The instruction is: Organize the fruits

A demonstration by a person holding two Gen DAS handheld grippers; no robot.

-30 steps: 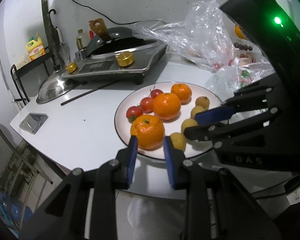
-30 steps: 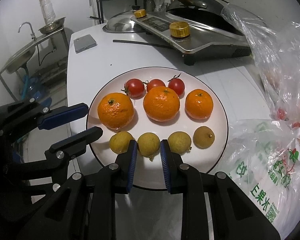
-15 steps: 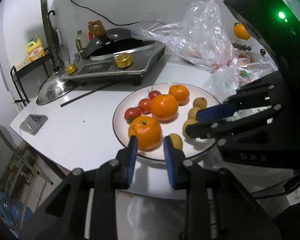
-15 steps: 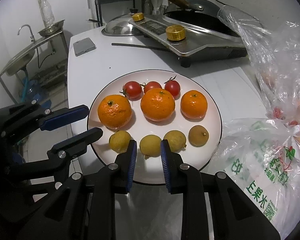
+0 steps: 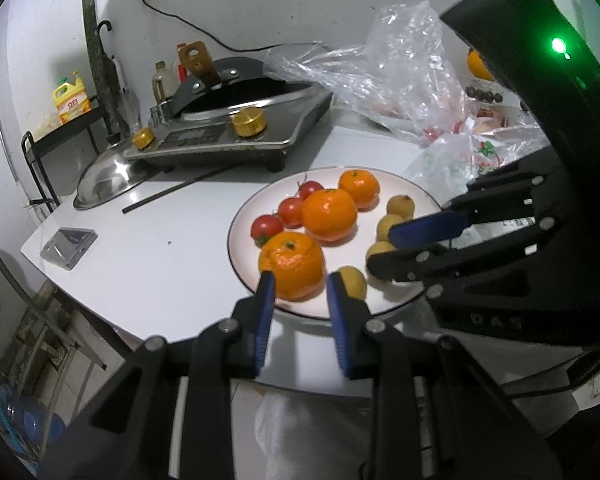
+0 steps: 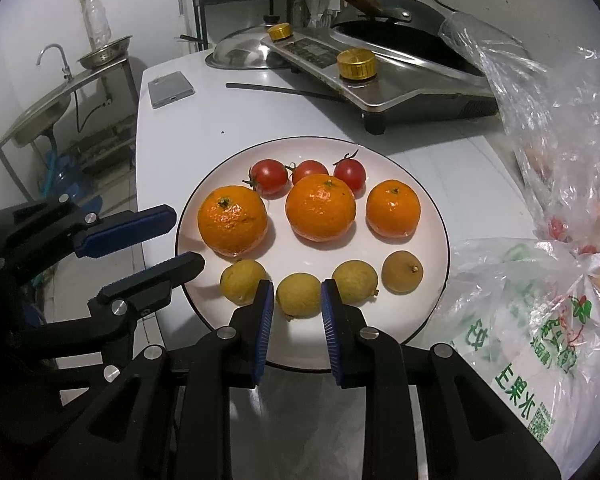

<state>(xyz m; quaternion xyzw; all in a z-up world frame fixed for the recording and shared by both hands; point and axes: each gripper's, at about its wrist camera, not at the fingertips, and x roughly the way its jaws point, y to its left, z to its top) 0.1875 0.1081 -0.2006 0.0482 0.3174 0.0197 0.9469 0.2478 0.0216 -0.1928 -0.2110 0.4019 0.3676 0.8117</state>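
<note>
Both tools pulled back a bit toward plate's near rim. Left tool (image 5: 300,280) and right tool (image 6: 297,288) released, holding nothing. Glossy round plate (image 6: 428,196) w/ dimpled oranges, smooth tomatoes, on white table (image 6: 220,120).

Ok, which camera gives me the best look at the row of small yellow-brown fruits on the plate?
The right wrist view: all four small fruits lie unobstructed along the plate's near edge. In the left wrist view the right gripper crosses that row, partly hiding the fruits, and the left gripper's finger overlaps the nearest one.
</note>
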